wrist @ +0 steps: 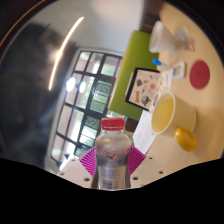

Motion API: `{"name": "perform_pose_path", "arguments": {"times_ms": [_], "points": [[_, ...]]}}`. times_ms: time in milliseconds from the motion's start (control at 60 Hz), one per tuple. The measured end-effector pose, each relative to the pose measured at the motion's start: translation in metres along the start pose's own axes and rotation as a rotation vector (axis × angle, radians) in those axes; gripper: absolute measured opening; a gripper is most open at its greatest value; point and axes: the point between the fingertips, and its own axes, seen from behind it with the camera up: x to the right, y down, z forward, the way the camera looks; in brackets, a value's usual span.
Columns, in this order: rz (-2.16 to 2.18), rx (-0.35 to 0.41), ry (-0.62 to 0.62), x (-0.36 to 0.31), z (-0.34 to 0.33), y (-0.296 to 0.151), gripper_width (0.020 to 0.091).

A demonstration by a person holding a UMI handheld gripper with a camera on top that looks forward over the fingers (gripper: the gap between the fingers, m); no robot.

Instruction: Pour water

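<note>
Holding your bottle (112, 152) clamped, hand-held gripper (112, 163) hides its base; yellow cup (163, 114) beyond on counter (185, 100).

No legible text or labels

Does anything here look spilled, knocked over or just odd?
No spill or damage shows. The gripper holds a red-capped water bottle between its pads, and the whole scene looks steeply tilted. The yellow mug beyond looks intact on the table.
</note>
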Motion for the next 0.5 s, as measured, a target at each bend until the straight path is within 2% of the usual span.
{"name": "perform_pose_path", "arguments": {"times_ms": [200, 367, 500], "points": [[0.653, 0.045, -0.139, 0.004, 0.007, -0.047, 0.0364], [0.905, 0.075, -0.131, 0.010, -0.008, -0.046, 0.0365], [0.879, 0.071, -0.114, 0.016, -0.005, -0.045, 0.0366]]}}
